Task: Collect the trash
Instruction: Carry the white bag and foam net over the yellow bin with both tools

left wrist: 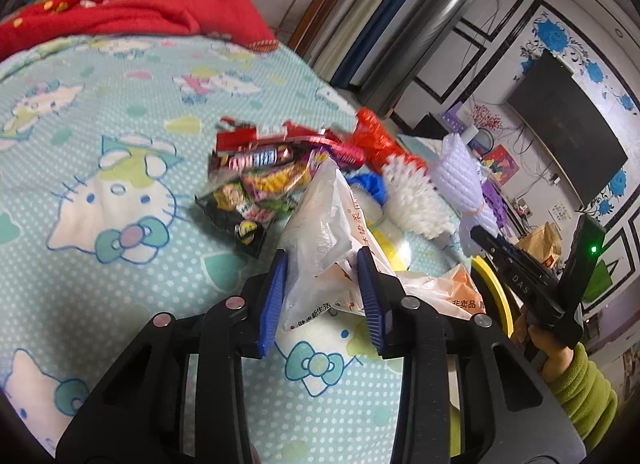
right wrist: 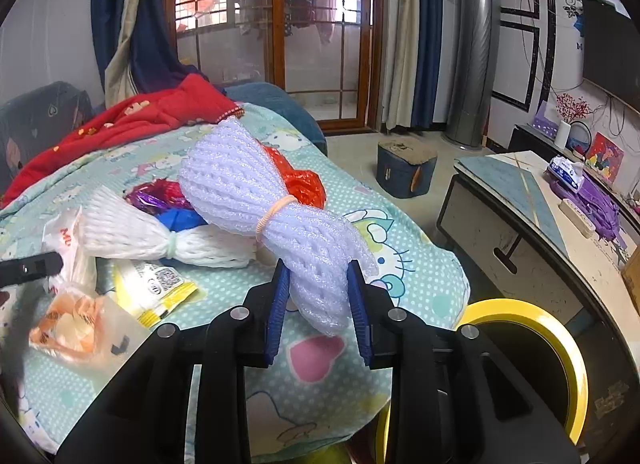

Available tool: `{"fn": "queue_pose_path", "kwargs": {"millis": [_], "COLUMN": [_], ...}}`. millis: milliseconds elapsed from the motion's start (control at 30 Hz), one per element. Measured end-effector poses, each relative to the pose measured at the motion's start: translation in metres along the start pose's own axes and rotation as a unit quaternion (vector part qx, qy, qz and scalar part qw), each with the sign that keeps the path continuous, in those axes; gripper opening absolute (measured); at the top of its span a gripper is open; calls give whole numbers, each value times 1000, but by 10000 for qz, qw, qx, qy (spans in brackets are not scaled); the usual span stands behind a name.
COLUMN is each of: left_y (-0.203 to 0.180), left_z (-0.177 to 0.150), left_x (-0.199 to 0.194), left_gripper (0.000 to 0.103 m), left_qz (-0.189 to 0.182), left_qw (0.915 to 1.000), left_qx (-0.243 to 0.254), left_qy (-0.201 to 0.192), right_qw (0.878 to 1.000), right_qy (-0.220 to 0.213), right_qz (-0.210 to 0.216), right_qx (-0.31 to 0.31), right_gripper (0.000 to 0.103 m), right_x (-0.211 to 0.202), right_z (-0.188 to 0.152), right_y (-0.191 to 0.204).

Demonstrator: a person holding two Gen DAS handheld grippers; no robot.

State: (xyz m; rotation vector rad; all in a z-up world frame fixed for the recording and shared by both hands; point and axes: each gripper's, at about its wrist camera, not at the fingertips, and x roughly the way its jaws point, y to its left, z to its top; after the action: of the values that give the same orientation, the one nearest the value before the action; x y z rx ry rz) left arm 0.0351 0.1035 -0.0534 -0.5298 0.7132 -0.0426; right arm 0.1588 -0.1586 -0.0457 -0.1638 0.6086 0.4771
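My left gripper [left wrist: 322,288] is shut on a clear plastic bag [left wrist: 320,224] with red print, lifted off the bedspread. My right gripper [right wrist: 318,300] is shut on a lavender foam net bundle [right wrist: 260,200] tied with a rubber band; it also shows in the left wrist view [left wrist: 460,180]. On the bed lie snack wrappers [left wrist: 256,176], a white foam net [right wrist: 132,232], a red bag [right wrist: 300,180], a yellow packet [right wrist: 156,288] and an orange-print plastic bag [right wrist: 76,324]. A yellow-rimmed black bin [right wrist: 532,348] stands beside the bed, below my right gripper.
A red jacket [right wrist: 132,120] lies at the bed's far end. A low table [right wrist: 540,220] with tissues stands to the right, a stool [right wrist: 406,168] on the floor beyond. A TV [left wrist: 568,132] hangs on the wall.
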Motion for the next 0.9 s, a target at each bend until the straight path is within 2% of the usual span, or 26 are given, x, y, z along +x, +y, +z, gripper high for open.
{"fn": "queue_pose_path", "kwargs": {"millis": [400, 900], "left_y": [-45, -104], "left_z": [16, 20], "left_x": [-42, -20], "left_gripper": [27, 27], "left_qz": [-42, -190], "left_qw": [9939, 9862], "left_qx": [782, 1384], "left_qy": [-774, -888], "right_qw": [9995, 9973], "right_qy": [-215, -353], "right_qz": [-13, -365], "right_qx": [219, 534], "right_gripper": [28, 28], "right_x": [-34, -69], "right_z": [1, -5], "right_y": [-12, -40]}}
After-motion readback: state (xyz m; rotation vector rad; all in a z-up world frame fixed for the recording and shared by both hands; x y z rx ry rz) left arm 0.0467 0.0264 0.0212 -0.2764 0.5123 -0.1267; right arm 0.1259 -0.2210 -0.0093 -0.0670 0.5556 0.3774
